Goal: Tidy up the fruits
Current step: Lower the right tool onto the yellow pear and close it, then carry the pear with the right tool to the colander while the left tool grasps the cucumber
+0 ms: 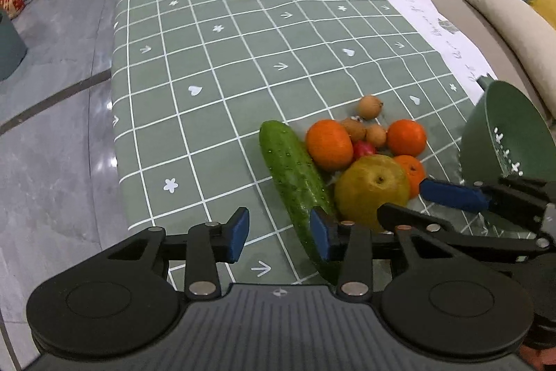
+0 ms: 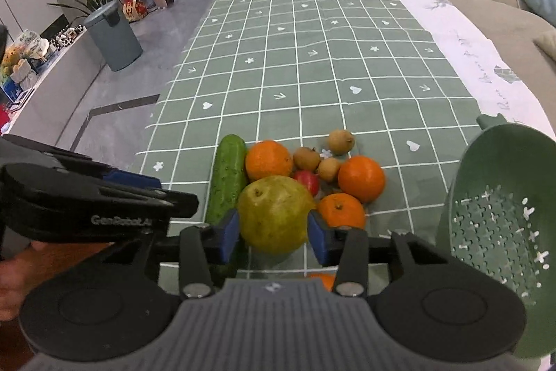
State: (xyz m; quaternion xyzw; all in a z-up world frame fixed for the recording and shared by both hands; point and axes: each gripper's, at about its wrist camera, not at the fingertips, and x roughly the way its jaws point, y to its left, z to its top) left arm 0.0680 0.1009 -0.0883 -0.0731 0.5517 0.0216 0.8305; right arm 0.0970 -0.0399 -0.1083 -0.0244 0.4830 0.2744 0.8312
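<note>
**Fruit pile at the near end of the tabletop: both claws low beside it**

Legible writing: the housing of the left claw, seen from the right wrist view, carries the embossed mark "GenRobot.AI". A brown carton at the far end of the room bears a dark logo, too small to read. Script printed on the white cloth strip cannot be read.

Hidden or cut off: one orange fruit under the right claw shows only as a sliver. The near end of the cucumber is covered by the claw bodies. The green colander is cut by the frame edge.

Orientation: the cucumber lies flat on the checked cloth, long axis running away from the cameras, at the left edge of the pile.

Claw state: the right claw stands partly parted with the yellow-green pear between its blue pads; whether they press on it cannot be told. The left claw is released, holding nothing, its right pad over the cucumber.
</note>
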